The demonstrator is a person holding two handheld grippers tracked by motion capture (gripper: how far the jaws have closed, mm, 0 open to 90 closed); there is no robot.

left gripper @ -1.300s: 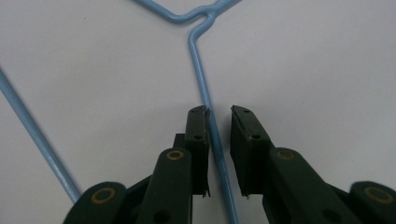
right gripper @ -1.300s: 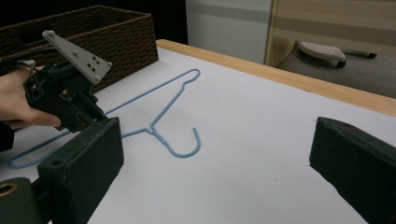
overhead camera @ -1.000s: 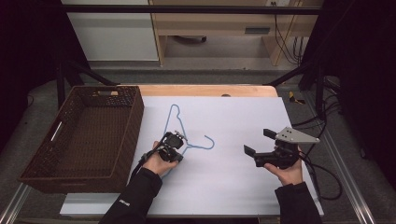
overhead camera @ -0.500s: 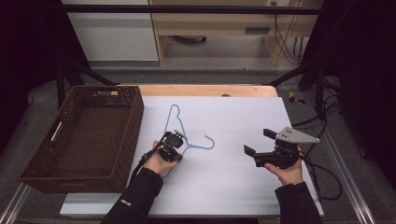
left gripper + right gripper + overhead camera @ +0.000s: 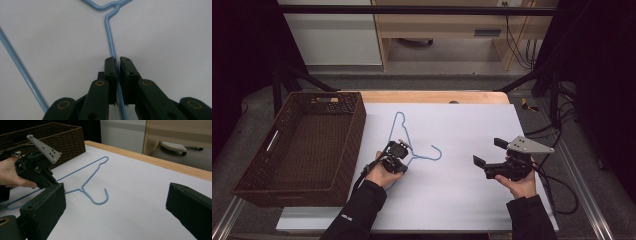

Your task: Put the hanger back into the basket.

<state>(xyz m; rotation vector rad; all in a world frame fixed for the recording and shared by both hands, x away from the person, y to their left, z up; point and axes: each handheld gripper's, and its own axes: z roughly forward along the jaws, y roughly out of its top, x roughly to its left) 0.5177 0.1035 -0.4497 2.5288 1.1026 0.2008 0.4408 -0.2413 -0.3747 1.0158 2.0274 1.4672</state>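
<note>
Left hand-held gripper [image 5: 117, 62] hides, apparently clamps, hanger wire [image 5: 110, 37].

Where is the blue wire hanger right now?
In the high view the blue wire hanger lies flat on the white table cover, just right of the wicker basket, with the left gripper shut on its wire.
</note>
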